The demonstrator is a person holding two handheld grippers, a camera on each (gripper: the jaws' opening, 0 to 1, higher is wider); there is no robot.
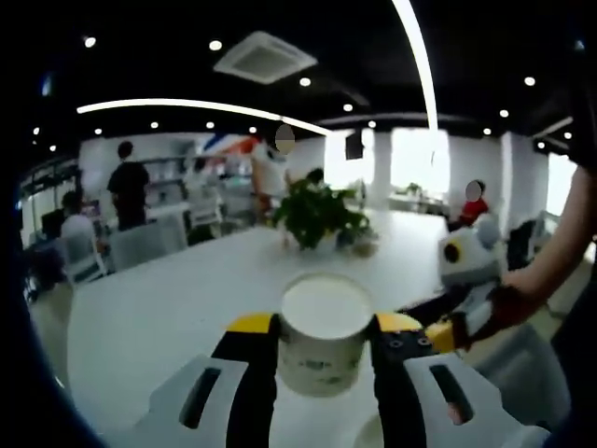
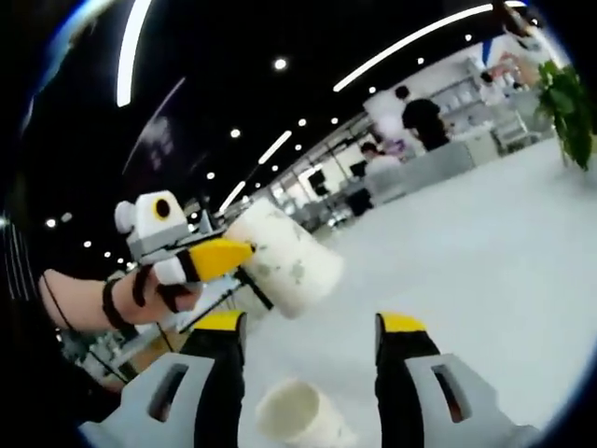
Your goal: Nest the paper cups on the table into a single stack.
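Observation:
A white paper cup with a faint print sits upright between the jaws of my left gripper, which is shut on it above the white table. In the right gripper view the same cup is tilted, held by the left gripper coming in from the left with a person's hand behind it. My right gripper stands open with nothing between its yellow tips. A second white cup lies low between its jaw bases, not touching them. The right gripper also shows to the right of the held cup.
A potted green plant stands mid-table beyond the cup. Grey chairs line the table's far left side, and several people stand or sit in the office behind. A person's arm reaches in from the right.

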